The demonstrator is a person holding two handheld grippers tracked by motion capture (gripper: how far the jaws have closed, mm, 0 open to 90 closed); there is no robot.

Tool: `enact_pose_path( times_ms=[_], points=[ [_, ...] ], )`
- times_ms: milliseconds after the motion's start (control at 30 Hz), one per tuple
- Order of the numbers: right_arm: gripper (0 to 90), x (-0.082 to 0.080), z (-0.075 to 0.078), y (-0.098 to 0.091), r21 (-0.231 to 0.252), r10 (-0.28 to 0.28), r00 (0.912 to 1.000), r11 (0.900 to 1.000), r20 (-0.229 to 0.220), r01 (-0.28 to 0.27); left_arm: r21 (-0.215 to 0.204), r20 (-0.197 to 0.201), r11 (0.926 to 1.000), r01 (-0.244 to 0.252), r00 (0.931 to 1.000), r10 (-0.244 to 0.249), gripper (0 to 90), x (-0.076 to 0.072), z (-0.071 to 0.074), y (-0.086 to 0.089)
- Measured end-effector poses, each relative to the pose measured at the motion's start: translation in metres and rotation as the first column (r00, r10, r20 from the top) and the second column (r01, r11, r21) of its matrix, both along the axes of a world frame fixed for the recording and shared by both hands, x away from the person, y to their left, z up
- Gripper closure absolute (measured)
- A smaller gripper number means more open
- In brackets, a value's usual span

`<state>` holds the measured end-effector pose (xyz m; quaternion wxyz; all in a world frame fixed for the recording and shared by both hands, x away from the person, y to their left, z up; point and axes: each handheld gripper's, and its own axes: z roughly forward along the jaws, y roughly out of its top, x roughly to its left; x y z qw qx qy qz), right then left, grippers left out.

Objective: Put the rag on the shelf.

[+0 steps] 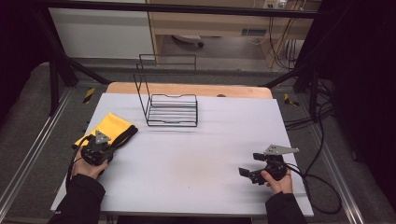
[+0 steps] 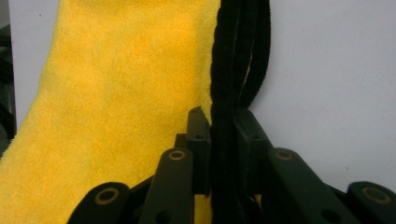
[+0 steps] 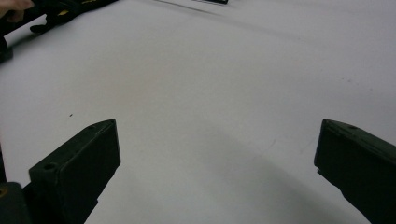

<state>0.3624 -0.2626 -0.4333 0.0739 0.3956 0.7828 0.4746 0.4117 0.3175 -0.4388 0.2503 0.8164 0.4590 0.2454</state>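
A person sits at a table covered with a pale grey mat (image 1: 196, 158), holding a two-jaw gripper in each hand.

The left gripper (image 1: 103, 148) rests near the left edge of the mat. Seen from the left gripper view, its two black jaws are pressed together on the black trim (image 2: 223, 140) of a yellow cloth (image 2: 116, 93). The trim runs as a thick, fuzzy black band straight up between the fingers (image 2: 200, 135) and carries on beyond their tips, where it splits into a loop. The yellow terry body of the cloth spreads out to the left of the fingers and ahead of them, lying flat on the mat. To the right of the fingers lies bare grey mat.

The right gripper (image 1: 250, 168) sits near the right front of the mat, well apart from the cloth. In the right gripper view its jaws stand wide apart with nothing between them, and bare mat lies ahead of its fingers (image 3: 88, 158).

A black wire rack (image 1: 170, 107) stands upright at the far middle of the mat, beyond both grippers and clear of the cloth.
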Motion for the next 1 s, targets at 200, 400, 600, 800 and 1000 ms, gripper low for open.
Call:
enact_pose_path(
  times_ms=[200,400,600,800,1000],
  points=[
    [1.0,0.001,0.000,0.000,0.000,0.003,1.0000,1.0000,-0.003,-0.003,-0.052,-0.009,0.9986,0.008,0.9999,-0.009,81.2,-0.001,0.004,0.006],
    [0.9,0.001,0.000,-0.001,0.001,0.007,1.0000,1.0000,-0.001,-0.007,-0.089,-0.010,0.9956,0.029,0.9995,-0.030,81.7,-0.006,0.012,0.006],
    [1.0,0.001,0.000,0.000,0.004,0.009,1.0000,1.0000,-0.004,-0.009,-0.119,-0.008,0.9911,0.061,0.9980,-0.062,81.8,-0.013,0.019,-0.002],
    [1.0,0.000,0.000,0.000,0.005,0.009,0.9999,1.0000,-0.005,-0.009,-0.042,0.000,0.9987,0.029,0.9996,-0.029,81.4,-0.011,0.020,-0.002],
    [1.0,0.000,0.000,0.000,0.004,0.008,1.0000,1.0000,-0.002,-0.008,0.013,-0.038,0.9998,0.013,0.9992,-0.012,78.1,-0.007,0.015,-0.002]
  ],
)
